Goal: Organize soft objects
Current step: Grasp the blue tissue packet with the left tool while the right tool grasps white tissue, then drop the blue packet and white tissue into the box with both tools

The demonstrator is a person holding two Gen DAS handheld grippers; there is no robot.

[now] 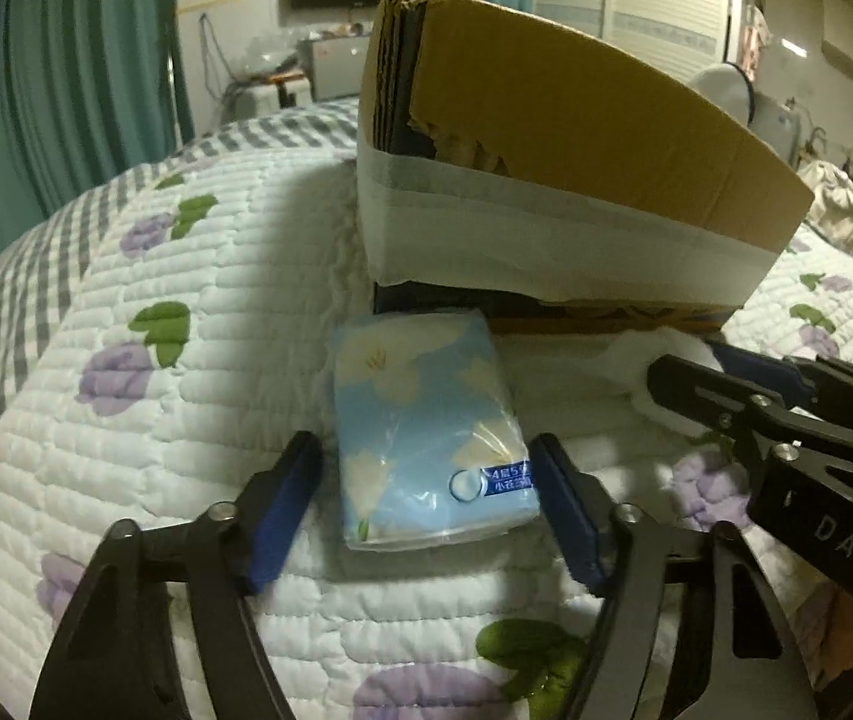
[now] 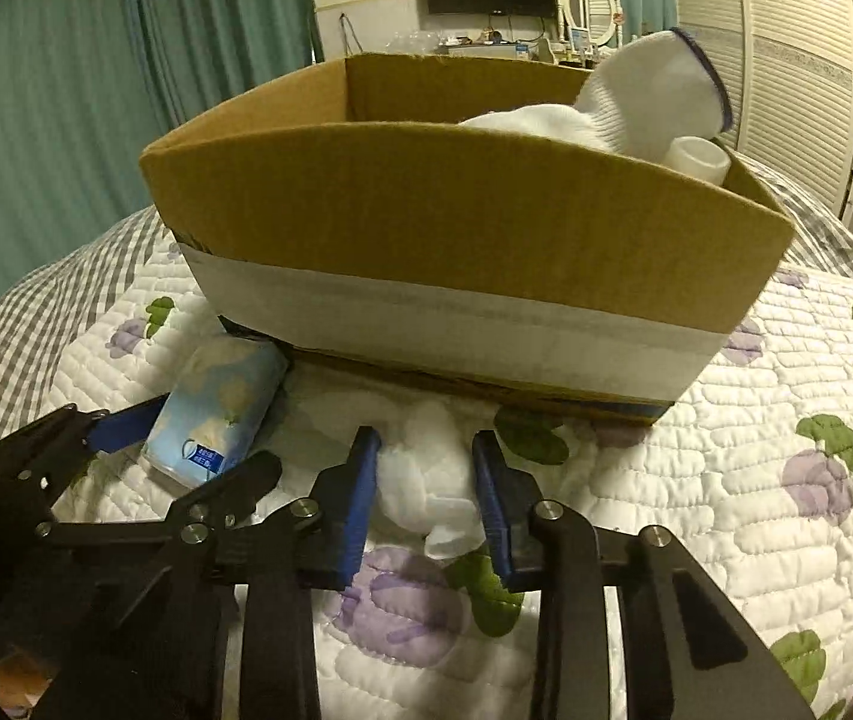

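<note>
Spread wide over a floral quilted bedspread (image 1: 144, 438), left gripper (image 1: 426, 450), its blue pads flanking a pale blue tissue pack (image 1: 426, 426) without clearly touching it; right pad perhaps grazing the wrapper's near corner, hard to tell through the fisheye. Tissue pack lying flat on the quilt, far end up against the base of a cardboard box (image 1: 576, 138). Same pack seen from the right wrist (image 2: 216, 414), tucked at the box's (image 2: 462, 222) lower left corner, the left gripper's (image 2: 180, 438) blue pad beside it. Set part-way closed around a crumpled white soft cloth (image 2: 426, 480), right gripper (image 2: 426, 468), pads on either side and seemingly pressing its flanks; cloth resting on the quilt (image 2: 756, 450) just in front of the box. From the left wrist, right gripper's (image 1: 684, 384) black linkage reaching in from the right edge, tips at the white cloth (image 1: 636, 360) near the box's front. Inside the box, toward its far right corner, a white sock with dark trim (image 2: 654, 90) rising above the rim, and a small white cup-like object (image 2: 699, 159) below it.
</note>
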